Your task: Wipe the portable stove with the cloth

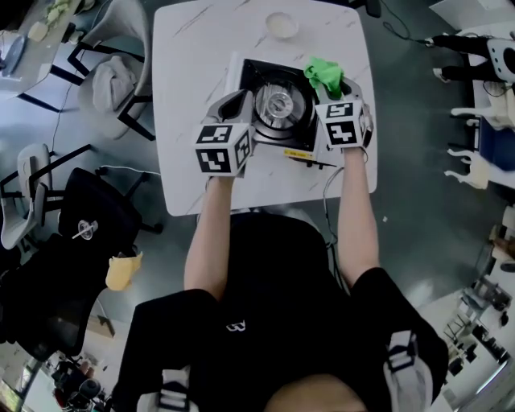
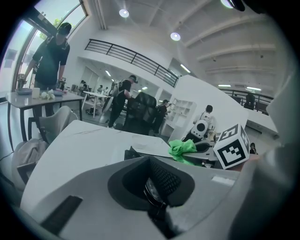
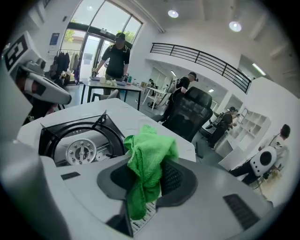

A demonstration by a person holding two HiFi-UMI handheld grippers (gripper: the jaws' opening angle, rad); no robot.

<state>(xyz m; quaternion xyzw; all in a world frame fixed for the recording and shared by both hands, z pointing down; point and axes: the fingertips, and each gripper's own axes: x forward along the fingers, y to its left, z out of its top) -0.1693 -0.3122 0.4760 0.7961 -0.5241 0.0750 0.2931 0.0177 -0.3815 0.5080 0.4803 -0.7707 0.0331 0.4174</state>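
Observation:
A black portable stove [image 1: 278, 109] with a round steel burner [image 3: 81, 151] stands on the white marble table [image 1: 193, 48]. My right gripper [image 3: 146, 186] is shut on a bright green cloth [image 3: 149, 161], which bunches up above the jaws. It hovers over the stove's far right corner, where the cloth [image 1: 323, 74] shows in the head view. My left gripper [image 1: 233, 109] hangs at the stove's left edge. Its jaws [image 2: 157, 185] are shut with nothing between them. The green cloth [image 2: 183, 149] and the right marker cube [image 2: 232, 146] show beyond it.
A small pale dish [image 1: 282, 24] sits at the table's far edge behind the stove. Grey chairs [image 1: 113, 76] stand left of the table, and a black office chair [image 3: 192, 115] beyond it. Several people stand at other tables in the background.

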